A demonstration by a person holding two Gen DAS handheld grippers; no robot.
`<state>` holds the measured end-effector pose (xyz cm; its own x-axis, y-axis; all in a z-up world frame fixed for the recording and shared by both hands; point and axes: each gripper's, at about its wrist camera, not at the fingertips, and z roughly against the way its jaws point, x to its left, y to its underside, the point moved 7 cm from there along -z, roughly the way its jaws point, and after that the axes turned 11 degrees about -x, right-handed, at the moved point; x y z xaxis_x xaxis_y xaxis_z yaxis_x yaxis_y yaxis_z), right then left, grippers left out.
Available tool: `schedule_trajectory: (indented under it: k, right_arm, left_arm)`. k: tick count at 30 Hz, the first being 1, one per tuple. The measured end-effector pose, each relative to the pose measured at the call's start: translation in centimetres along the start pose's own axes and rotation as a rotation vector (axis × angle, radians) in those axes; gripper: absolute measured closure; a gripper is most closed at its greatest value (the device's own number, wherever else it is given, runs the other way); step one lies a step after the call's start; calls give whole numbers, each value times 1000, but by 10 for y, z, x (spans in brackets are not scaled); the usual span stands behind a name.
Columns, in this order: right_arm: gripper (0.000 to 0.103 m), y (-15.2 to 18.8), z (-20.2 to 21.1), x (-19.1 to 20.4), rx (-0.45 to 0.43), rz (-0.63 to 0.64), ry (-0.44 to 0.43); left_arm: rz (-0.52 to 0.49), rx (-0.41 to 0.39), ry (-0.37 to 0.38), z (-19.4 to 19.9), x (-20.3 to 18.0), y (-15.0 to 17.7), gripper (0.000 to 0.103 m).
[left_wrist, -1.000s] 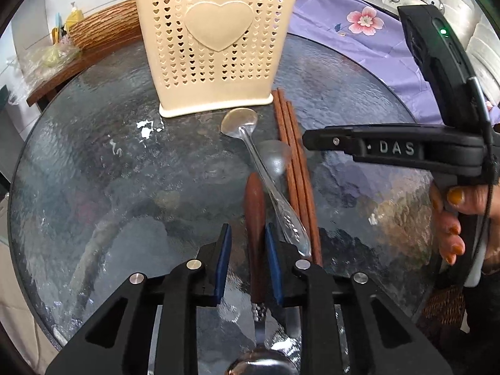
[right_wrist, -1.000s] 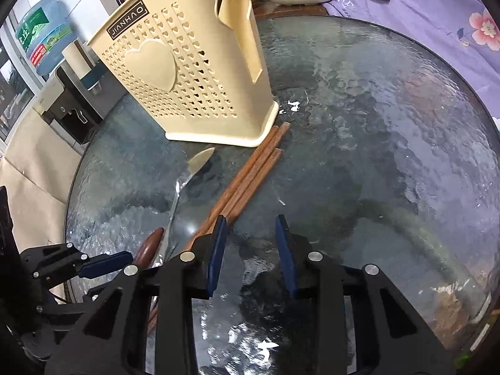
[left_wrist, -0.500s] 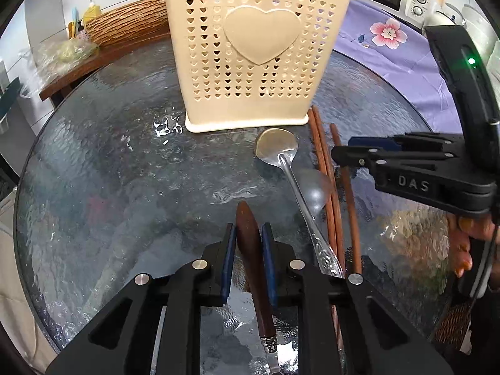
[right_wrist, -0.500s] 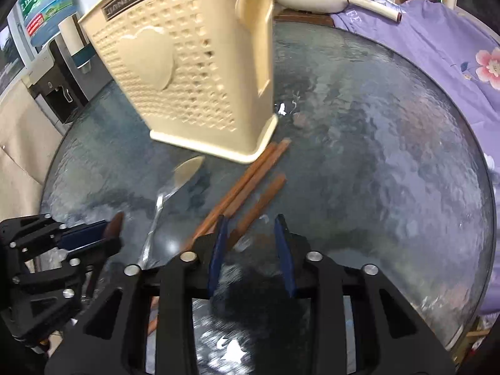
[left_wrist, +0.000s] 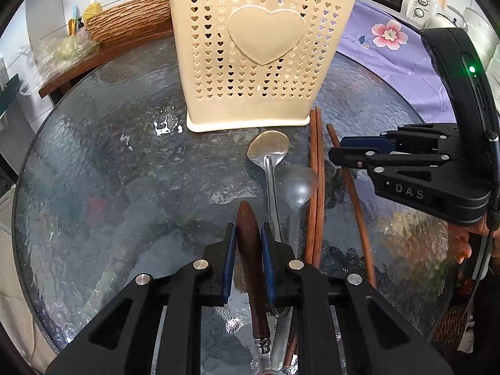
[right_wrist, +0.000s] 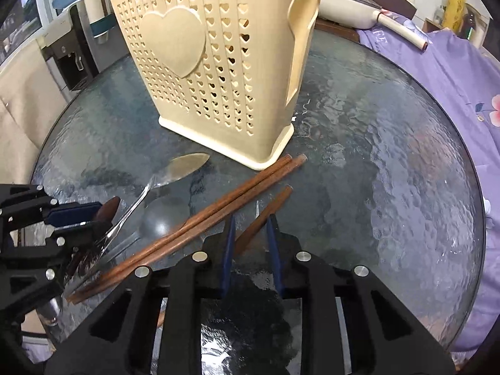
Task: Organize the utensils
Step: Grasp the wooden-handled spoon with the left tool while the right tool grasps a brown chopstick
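A cream perforated utensil holder (left_wrist: 262, 53) stands upright on the round glass table (left_wrist: 93, 172); it also shows in the right wrist view (right_wrist: 215, 72). My left gripper (left_wrist: 247, 234) is shut on a wooden-handled utensil (left_wrist: 250, 259), held above the glass. A metal spoon (left_wrist: 269, 156) and two wooden chopsticks (left_wrist: 315, 187) lie in front of the holder. My right gripper (right_wrist: 250, 228) has its jaws around a third, separate chopstick (right_wrist: 265, 212), with a gap at each pad.
A purple flowered cloth (left_wrist: 397, 47) covers the surface to the right. A wicker basket (left_wrist: 128, 18) and a wooden bench sit behind the table on the left. A white pan (right_wrist: 353, 3) stands behind the holder.
My left gripper closed on the wooden-handled utensil and lifted it. My right gripper moved toward the holder and down, and one chopstick has separated from the pair and lies between its jaws.
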<state>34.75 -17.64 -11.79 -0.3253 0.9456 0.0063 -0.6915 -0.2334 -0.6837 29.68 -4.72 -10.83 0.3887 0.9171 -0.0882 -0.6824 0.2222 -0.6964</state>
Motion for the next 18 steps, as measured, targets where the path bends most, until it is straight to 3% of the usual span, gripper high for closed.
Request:
schedule_trajectory:
  k: [7,18]
  right_arm:
    - [90,8,6,-2,60,134,-20]
    - [90,6,1,-9,75,3,34]
  left_arm:
    - [1,1,3,0,2,0,87]
    - [-12,22,-1,-2,0,-2,87]
